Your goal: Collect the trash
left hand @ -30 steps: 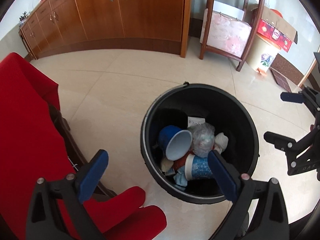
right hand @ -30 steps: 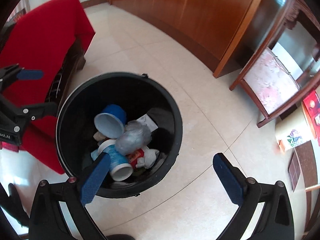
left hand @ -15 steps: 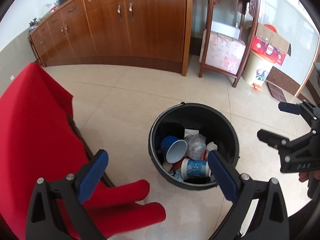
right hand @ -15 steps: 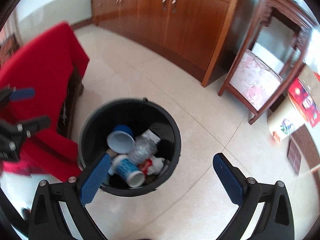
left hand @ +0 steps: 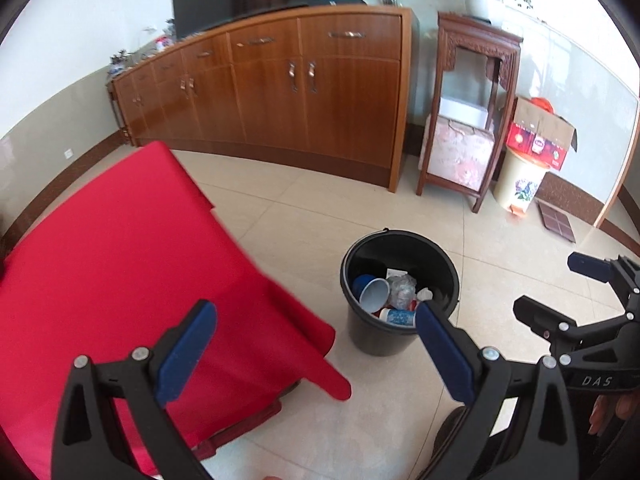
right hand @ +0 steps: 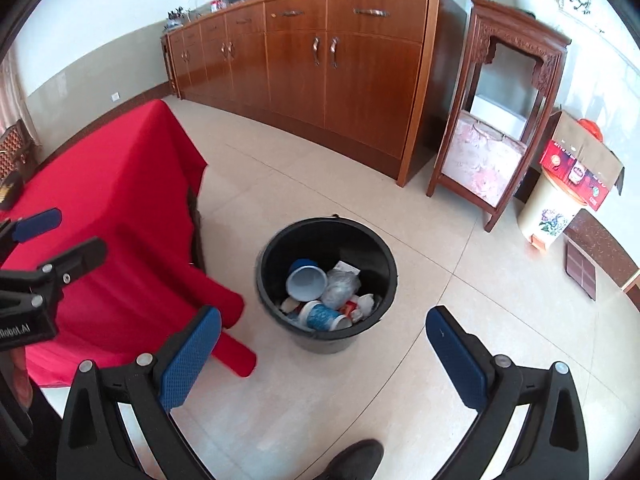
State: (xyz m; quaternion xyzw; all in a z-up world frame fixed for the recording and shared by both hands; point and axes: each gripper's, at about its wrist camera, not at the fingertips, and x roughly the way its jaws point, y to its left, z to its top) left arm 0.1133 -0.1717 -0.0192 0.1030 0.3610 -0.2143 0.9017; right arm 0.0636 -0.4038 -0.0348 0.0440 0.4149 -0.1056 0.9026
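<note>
Both claws wide apart, empty.
Left gripper point(left hand: 316, 344) and right gripper point(right hand: 323, 350) hold nothing, touch nothing. Black bin point(right hand: 382, 248) on floor beside red cloth point(right hand: 120, 208), trash point(right hand: 320, 290) inside.

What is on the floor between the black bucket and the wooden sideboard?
Nothing: in the right wrist view only bare beige tiles lie between the black bucket and the wooden sideboard. The left wrist view shows the same.

Both hand-held grippers point(left hand: 312, 344) point(right hand: 320, 344) risen away from bucket point(right hand: 276, 252).
</note>
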